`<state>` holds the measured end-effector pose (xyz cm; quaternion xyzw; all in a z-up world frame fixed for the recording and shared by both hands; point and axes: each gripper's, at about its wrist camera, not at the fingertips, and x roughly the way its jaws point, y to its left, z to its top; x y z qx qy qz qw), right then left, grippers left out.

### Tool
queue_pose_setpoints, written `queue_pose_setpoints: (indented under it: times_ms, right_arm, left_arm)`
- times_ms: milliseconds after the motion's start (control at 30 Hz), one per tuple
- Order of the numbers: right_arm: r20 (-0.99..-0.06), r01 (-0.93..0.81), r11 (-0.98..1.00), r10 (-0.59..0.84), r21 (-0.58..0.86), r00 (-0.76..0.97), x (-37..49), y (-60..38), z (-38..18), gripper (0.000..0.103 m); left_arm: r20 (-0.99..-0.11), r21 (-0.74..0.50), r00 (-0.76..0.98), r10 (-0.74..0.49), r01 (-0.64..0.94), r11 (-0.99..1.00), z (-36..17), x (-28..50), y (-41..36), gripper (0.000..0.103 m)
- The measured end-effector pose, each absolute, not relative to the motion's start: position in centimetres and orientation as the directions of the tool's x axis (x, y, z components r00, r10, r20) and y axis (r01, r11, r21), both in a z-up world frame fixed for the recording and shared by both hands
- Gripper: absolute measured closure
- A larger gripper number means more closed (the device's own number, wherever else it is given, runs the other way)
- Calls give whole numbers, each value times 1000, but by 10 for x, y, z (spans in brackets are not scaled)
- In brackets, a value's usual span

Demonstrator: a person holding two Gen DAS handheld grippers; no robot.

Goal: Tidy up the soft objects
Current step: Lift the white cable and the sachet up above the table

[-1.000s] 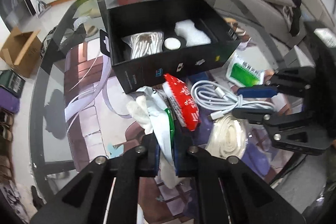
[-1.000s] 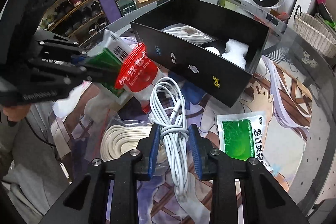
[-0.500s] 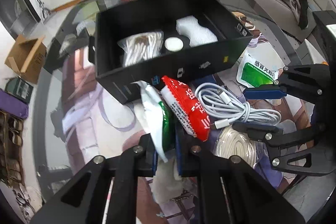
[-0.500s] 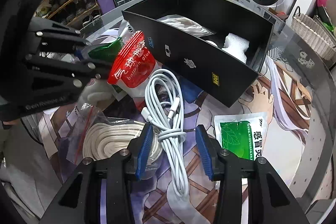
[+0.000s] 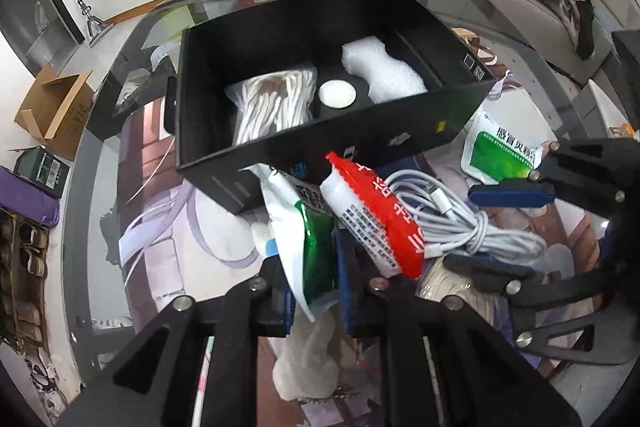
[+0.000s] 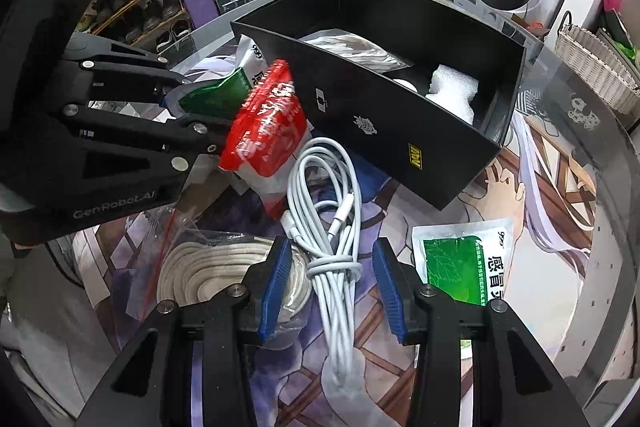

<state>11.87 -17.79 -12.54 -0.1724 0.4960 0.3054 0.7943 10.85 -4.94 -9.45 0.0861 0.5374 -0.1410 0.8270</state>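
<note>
Glass table (image 5: 100, 187): left gripper (image 5: 316, 291) clamps a green sachet (image 5: 316, 247), apparently box-bound (image 5: 400, 131); right gripper (image 6: 328, 287), jaws just widened, straddles the cable (image 6: 332, 211) and must close next.

red pouch (image 6: 266, 125): print smeared by blur | rope bag (image 6: 224, 275): part hidden behind right gripper (image 6: 332, 285) finger | green sachet (image 6: 466, 263): lower edge behind gripper finger

Both grippers are showing matte black angular frames with silver round screws and ribbed blue pads lining the fingers (image 6: 276, 283). The left gripper (image 6: 188, 107) is wearing pale "GenRobot.AI" lettering along its side.
</note>
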Motion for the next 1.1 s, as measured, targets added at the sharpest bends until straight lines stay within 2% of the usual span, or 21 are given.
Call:
queue_pose_setpoints:
  times_ms: [33, 67, 133, 700, 867, 1100]
  right_arm:
    - [-892, -659, 752, 318, 31, 321, 119, -178, -126, 62]
    - [-892, -665, 746, 325, 38, 314, 119, -179, -126, 70]
    - [-894, -677, 735, 322, 29, 312, 115, -179, -124, 74]
    - [-862, -681, 733, 352, 11, 364, 98, -182, -113, 75]
    - [-867, -681, 732, 350, 18, 353, 99, -182, -114, 75]
    - [-873, -676, 736, 343, 22, 346, 104, -181, -118, 75]
  left_arm:
    - [-912, -15, 382, -147, 328, 945, -94, 108, -50, 98]
    - [-910, -27, 382, -160, 330, 944, -92, 109, -50, 98]
    - [-908, -36, 382, -170, 333, 942, -90, 107, -50, 100]
    - [-872, -63, 427, -238, 385, 921, -63, 82, -45, 101]
    - [-890, -97, 393, -230, 330, 939, -76, 96, -40, 99]
    - [-900, -69, 390, -193, 311, 948, -87, 111, -45, 97]
